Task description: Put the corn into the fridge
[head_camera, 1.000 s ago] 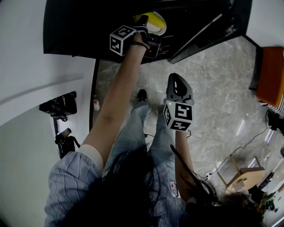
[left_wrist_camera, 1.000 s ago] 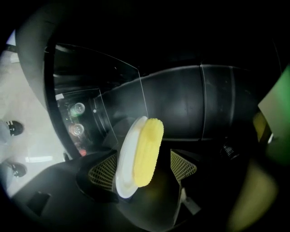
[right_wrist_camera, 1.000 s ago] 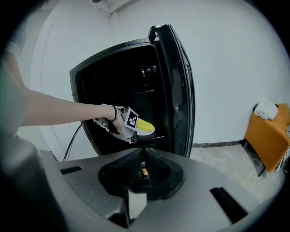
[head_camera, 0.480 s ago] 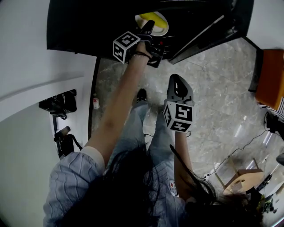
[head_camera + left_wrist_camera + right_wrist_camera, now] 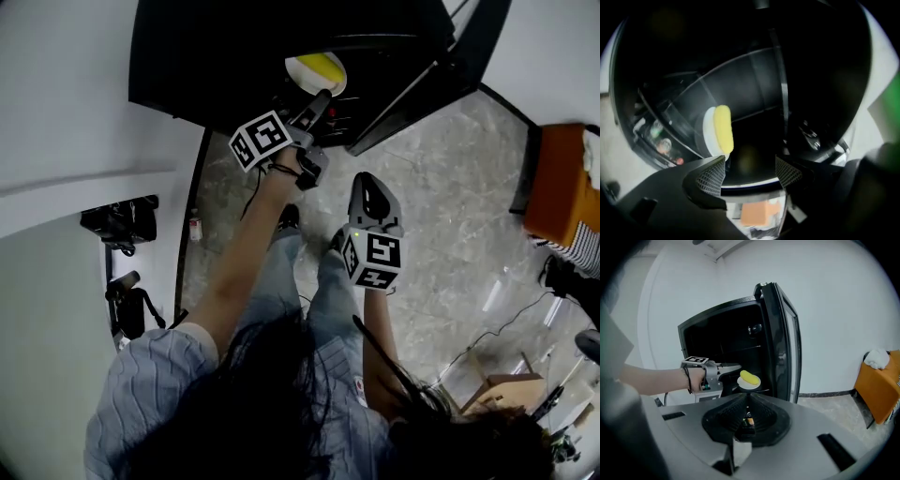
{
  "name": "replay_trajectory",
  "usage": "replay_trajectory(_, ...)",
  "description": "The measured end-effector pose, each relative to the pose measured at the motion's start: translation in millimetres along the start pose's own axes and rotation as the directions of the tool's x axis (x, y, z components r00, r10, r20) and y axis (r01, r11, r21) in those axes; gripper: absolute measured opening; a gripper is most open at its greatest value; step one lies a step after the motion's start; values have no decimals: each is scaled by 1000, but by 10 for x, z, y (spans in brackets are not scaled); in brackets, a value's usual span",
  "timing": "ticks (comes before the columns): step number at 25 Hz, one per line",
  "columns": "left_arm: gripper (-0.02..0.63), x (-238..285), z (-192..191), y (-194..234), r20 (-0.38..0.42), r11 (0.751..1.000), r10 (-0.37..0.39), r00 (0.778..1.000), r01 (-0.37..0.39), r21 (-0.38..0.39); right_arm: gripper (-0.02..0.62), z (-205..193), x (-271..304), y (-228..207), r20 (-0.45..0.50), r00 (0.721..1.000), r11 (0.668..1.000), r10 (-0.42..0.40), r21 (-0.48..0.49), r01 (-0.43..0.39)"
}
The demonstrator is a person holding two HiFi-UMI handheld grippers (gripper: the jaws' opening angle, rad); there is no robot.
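Left hand-held gripper released, empty, corn just beyond; right hand-held gripper clenched.

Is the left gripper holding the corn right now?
No, the left gripper is open and empty; the corn lies on a white plate inside the fridge.

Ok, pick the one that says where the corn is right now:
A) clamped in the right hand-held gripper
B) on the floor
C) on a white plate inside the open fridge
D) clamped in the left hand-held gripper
C: the corn lies on a white plate on a shelf of the open fridge, and the left hand-held gripper has its jaws apart with nothing between them.
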State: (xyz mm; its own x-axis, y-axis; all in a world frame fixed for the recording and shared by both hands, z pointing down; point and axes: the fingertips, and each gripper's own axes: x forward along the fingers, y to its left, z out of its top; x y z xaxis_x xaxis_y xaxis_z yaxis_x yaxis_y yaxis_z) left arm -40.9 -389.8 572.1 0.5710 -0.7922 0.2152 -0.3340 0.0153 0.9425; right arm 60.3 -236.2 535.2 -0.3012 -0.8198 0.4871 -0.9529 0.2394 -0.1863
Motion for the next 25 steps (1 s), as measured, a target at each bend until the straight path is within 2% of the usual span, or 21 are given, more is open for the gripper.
replay_trajectory(2,345,-135,-38,-91,-16,998,1,1000,0,66,29,86,-92,-19,6,1000,1000,9,-13,-9)
replay_trajectory(4,334,-281,-74,-137,-6,995,13,1000,-12,95,29,173,-196,-15,11,1000,1000,23,-17,-22)
replay_trajectory(6,265,-426,-95,-197,15,992,20,1000,-22,124,29,245,-294,5,16,999,999,44,-20,-44)
replay_trajectory(8,245,-553,-139,-327,23,985,9,1000,-13,169,29,306,-391,21,25,997,997,69,-36,-68)
replay_trajectory(9,237,-630,-202,-411,18,981,0,1000,-3,195,29,335,-469,46,26,996,996,83,-43,-82)
replay_trajectory(11,182,-826,-376,-582,7,967,-15,1000,13,255,29,359,-671,106,20,994,993,107,-57,-106)
replay_trajectory(13,132,-1019,-481,-751,17,942,-25,1000,18,336,29,391,-831,155,24,991,988,133,-79,-131)
replay_trajectory(17,99,-1337,-610,-1116,32,873,-52,998,30,487,29,494,-1052,179,55,982,976,180,-132,-171)
replay_trajectory(19,83,-1502,-725,-1297,20,816,-60,998,37,577,29,536,-1188,185,65,978,971,199,-144,-189)
replay_trajectory(22,71,-1741,-913,-1518,-1,706,-53,999,38,707,29,571,-1364,213,74,970,964,232,-151,-220)
replay_trajectory(23,69,-1820,-972,-1574,-2,677,-50,999,35,735,29,565,-1411,222,73,967,961,244,-154,-230)
replay_trajectory(25,63,-1976,-1080,-1662,3,643,-49,999,29,765,29,532,-1492,245,68,961,953,267,-163,-254)
